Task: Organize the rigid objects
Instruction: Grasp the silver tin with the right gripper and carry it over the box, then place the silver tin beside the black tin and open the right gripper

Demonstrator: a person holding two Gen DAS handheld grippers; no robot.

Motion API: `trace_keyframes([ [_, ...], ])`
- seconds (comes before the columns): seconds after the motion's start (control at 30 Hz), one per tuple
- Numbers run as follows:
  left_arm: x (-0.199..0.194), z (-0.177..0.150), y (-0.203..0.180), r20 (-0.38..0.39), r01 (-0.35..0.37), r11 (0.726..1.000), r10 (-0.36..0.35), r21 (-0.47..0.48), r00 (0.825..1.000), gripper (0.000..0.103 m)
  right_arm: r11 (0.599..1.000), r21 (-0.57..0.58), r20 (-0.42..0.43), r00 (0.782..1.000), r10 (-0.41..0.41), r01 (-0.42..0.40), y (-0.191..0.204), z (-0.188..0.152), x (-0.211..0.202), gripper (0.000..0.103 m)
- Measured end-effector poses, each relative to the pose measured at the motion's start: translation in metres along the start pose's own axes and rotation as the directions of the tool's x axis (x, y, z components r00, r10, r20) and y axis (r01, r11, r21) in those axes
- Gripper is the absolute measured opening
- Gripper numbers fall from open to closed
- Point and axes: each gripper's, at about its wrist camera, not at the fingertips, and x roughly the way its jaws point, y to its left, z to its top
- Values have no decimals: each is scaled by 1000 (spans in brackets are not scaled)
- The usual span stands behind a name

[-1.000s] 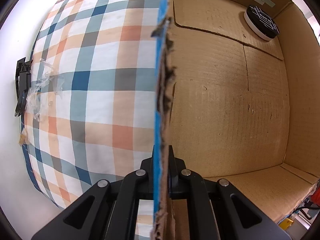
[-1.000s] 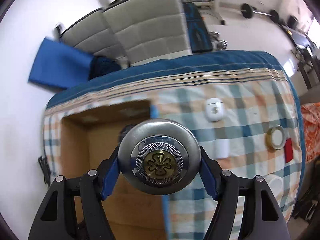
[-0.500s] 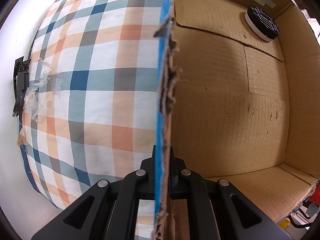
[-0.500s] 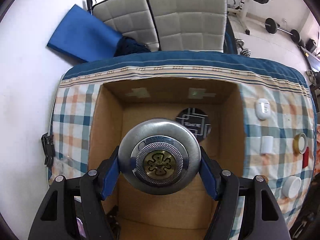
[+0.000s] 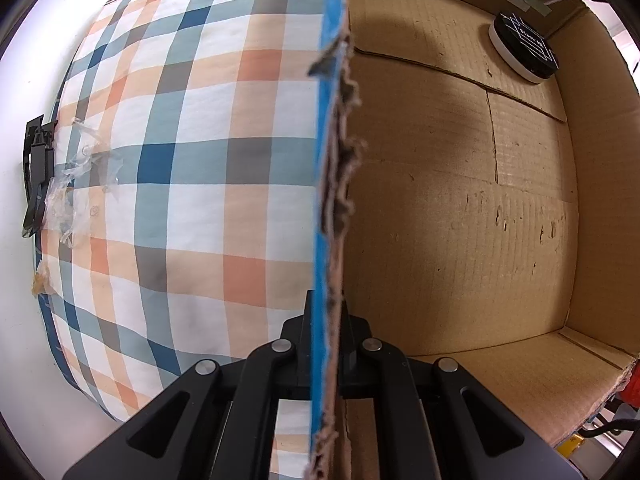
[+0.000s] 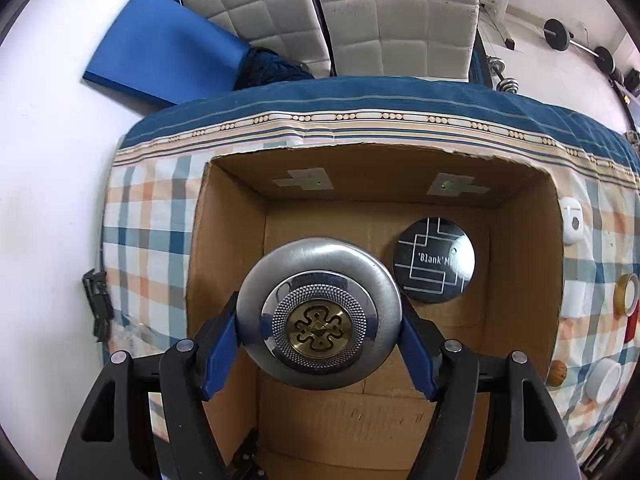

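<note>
I have the right gripper clamped across a round silver tin, pads on its left and right rim, hanging over the open box with the box floor below it. The left gripper is shut on the box's near-left wall, pinching the torn cardboard edge to steady it. A black disc already lies flat on the box floor toward the far right corner. Risks as I judge them: the tin is smooth metal and domed, held only by two narrow contact lines, so it may slip or rotate out if I tilt on the way down. If I let go from this height it may land on edge, roll, or strike the disc just to its right. The wall under the left jaws is frayed and may tear or buckle if I pull, shifting the box under the tin. More items wait on the checked cloth right of the box; none is in the drop path.
</note>
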Motion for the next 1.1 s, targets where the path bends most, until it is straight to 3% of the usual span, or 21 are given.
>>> trace_keyframes([
  [0.33,-1,3,-1,0,1,1000,-1,7,1000,4,1000,-6,-46,998,-31,31,4,19,36,73],
  [0.6,0,5,-2,0,4,1000,-4,7,1000,4,999,34,-112,994,16,-12,-4,26,62,76],
  [0.87,1,5,1,-2,7,1000,-7,5,1000,4,1000,17,-70,998,-5,6,-5,29,41,99],
  [1.1,1,6,0,-1,5,1000,-5,10,1000,4,999,-7,-32,999,-43,42,-4,21,14,103],
])
